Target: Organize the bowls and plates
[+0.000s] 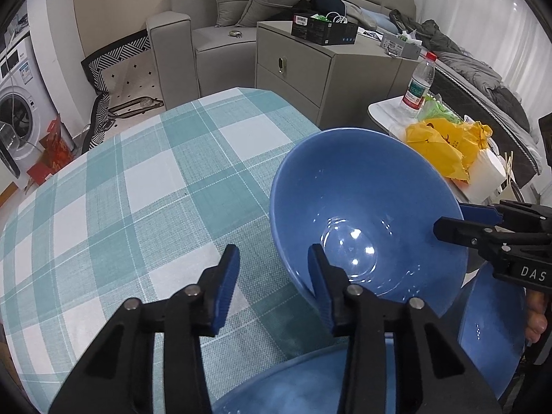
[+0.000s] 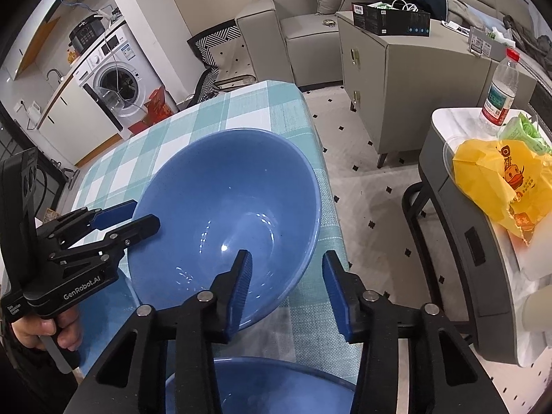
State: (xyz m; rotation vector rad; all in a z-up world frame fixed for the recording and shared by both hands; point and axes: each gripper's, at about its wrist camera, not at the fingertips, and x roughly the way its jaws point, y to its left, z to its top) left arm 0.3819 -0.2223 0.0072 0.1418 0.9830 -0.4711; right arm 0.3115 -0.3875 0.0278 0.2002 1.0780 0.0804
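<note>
Left hand-held gripper [image 1: 273, 258] and right hand-held gripper [image 2: 287, 262] each straddle the rim of the glossy blue bowl [image 1: 345, 189], jaws unclenched.

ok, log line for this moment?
left tool: open, astride bowl rim | right tool: open, astride opposite rim | bowl: tilted

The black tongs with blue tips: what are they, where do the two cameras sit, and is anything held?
No robot: a person holds a two-finger gripper in each hand, each with a camera looking along its fingers. One picture comes from the left gripper, the other from the right gripper. On the checked tablecloth sits a big blue bowl, another blue dish nearer the cameras. Each gripper straddles the bowl's rim, one finger inside, one outside; a gap shows beside the pads, so nothing is gripped yet.
</note>
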